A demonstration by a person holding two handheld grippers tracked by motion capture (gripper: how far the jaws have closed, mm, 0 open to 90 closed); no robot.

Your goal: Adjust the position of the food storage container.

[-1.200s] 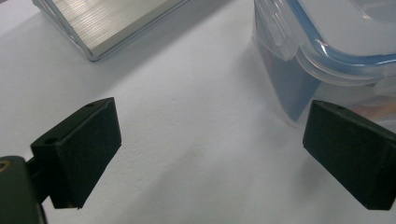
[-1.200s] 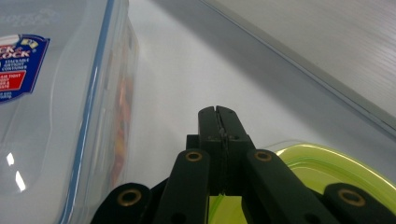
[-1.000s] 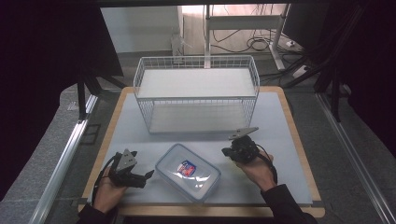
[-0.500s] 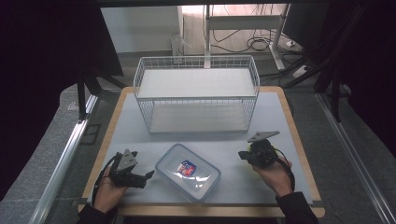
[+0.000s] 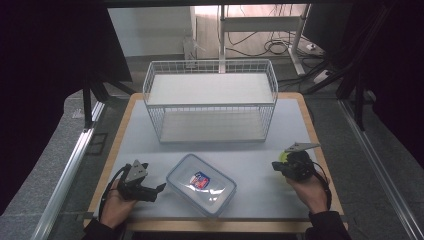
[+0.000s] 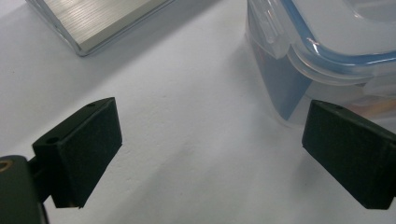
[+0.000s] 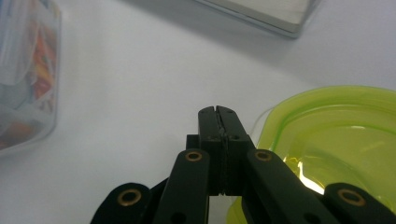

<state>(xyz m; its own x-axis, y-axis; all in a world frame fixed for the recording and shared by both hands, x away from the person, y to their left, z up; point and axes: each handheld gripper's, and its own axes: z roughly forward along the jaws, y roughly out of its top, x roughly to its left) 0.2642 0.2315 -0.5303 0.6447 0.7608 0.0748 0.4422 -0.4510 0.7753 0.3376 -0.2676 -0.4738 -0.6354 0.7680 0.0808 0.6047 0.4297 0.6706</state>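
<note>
Left tool (image 5: 161, 187): held low over the counter (image 5: 260, 167), jaws spread wide apart, nothing between them. In the left gripper view the pads (image 6: 88, 140) stand over bare white surface.

Clear lidded food container (image 5: 201, 183): just ahead of the left tool's tip, lying flat on the counter. In the left gripper view its corner (image 6: 299, 60), with blue seal and a clip tab, sits right beside one pad, not touching as far as can be told. Lid on; red-and-blue printed contents show through it.

Right tool (image 5: 276, 167): jaws pressed together (image 7: 218, 116), clamped on nothing. It is well apart from the clear container, which lies off to its side (image 7: 23, 74).

Yellow-green translucent dish (image 7: 336, 140): right beside the right tool's closed jaws, partly under its linkage; contact cannot be told. In the high view a sliver of it (image 5: 283, 156) shows behind the tool.

White wire basket (image 5: 210, 102): farthest from both tools, upright at the back of the counter.
</note>
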